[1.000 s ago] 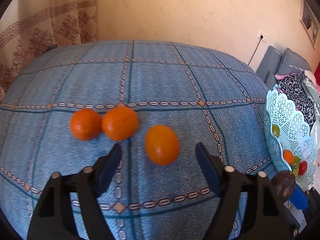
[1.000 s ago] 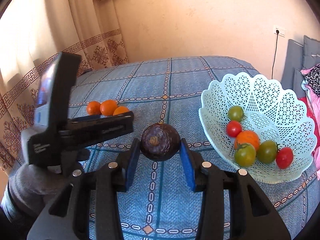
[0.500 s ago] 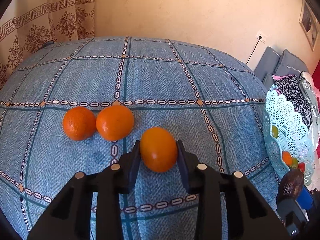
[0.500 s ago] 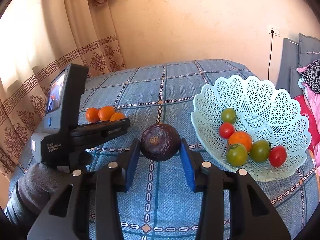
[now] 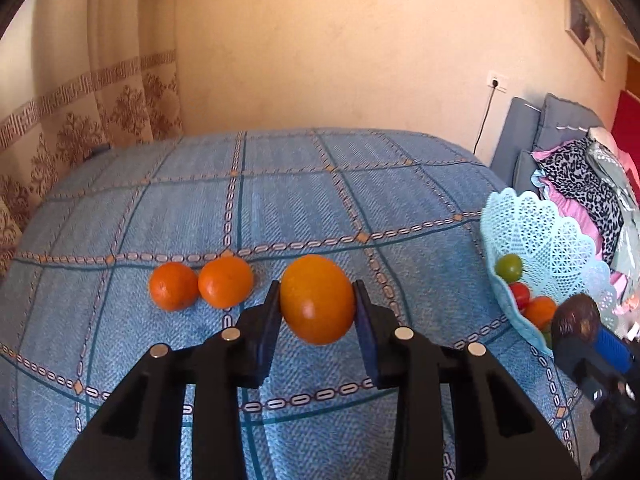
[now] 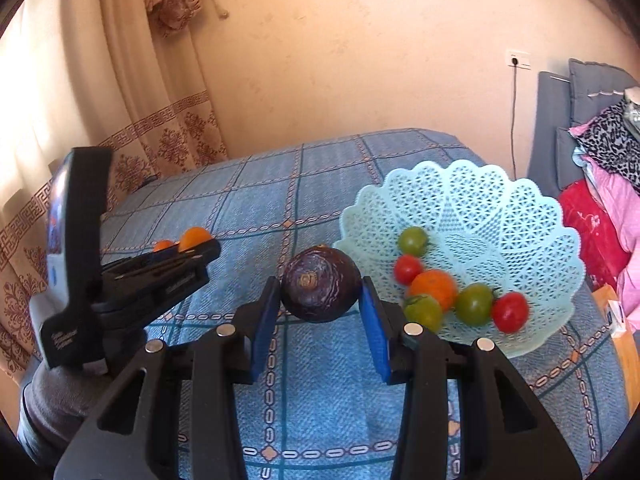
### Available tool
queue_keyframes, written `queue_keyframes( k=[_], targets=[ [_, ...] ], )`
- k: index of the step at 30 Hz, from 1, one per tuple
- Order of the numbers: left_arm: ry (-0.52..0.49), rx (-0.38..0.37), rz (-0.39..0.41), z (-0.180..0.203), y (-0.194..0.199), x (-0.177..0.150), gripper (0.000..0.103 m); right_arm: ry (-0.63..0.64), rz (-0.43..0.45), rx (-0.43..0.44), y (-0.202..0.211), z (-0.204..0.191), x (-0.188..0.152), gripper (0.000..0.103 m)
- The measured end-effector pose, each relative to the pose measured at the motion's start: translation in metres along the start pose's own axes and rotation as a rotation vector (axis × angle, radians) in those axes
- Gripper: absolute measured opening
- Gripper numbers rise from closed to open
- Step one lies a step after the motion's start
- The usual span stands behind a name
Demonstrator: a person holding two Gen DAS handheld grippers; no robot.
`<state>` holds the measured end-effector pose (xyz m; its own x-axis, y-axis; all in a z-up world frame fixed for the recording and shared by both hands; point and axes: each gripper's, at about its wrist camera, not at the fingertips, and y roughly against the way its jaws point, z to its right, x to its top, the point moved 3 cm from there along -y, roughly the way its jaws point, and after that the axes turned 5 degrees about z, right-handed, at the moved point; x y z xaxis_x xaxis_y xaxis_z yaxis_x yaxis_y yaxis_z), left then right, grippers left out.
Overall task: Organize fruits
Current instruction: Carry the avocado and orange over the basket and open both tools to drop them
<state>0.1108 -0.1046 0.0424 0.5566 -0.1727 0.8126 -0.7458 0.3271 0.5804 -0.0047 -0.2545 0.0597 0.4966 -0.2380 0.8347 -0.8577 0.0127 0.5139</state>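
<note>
Between the pads of your left gripper [image 5: 316, 308] sits an orange [image 5: 317, 299], clamped on both sides and, as far as the view shows, lifted just clear of the blue checked bedspread [image 5: 304, 184]. Your right gripper [image 6: 320, 308] is clenched on a dark purple fruit [image 6: 321, 284], also held above the cloth.

Just left of the held orange, two small oranges [image 5: 202, 285] lie on the bedspread, touching each other. To the right, near the bed's edge, stands a pale blue lattice basket [image 6: 480, 200]. It already holds two red tomatoes [image 6: 509, 312], three green tomatoes [image 6: 474, 304] and one orange fruit [image 6: 434, 286], bunched at its near side.

So the sorting looks about half done: six pieces are in the basket, two are in your grip and not yet delivered, and two wait on the cloth.

From the right wrist view, the basket lies just beyond and to the right of the purple fruit, with nothing between them. The left gripper's black body [image 6: 156, 280] and your grey sleeve [image 6: 52, 404] sit well to the left, apart from that path. The left hand's orange has farther to travel, and the right gripper lies between it and the basket, so the two hands may crowd each other there.

Beyond the bed are a patterned curtain [image 5: 80, 128], a plain wall [image 5: 340, 60], and a pile of clothes [image 5: 588, 184] on the right.
</note>
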Motion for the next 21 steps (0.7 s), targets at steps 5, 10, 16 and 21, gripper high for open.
queue_keyframes(
  k=[5, 10, 16, 21],
  targets=[
    [-0.026, -0.024, 0.017, 0.013, 0.008, 0.002, 0.035, -0.024, 0.018, -0.030, 0.008, 0.013, 0.003, 0.042],
    [-0.053, -0.042, 0.024, 0.023, 0.012, 0.000, 0.035, -0.051, 0.027, -0.072, 0.015, 0.033, 0.003, 0.042],
    [-0.072, -0.056, 0.032, 0.034, 0.018, -0.002, 0.035, -0.080, 0.037, -0.132, 0.023, 0.058, 0.000, 0.042],
    [-0.092, -0.066, 0.029, 0.046, 0.019, -0.005, 0.035, -0.121, 0.039, -0.184, 0.031, 0.085, -0.006, 0.042]
  ],
)
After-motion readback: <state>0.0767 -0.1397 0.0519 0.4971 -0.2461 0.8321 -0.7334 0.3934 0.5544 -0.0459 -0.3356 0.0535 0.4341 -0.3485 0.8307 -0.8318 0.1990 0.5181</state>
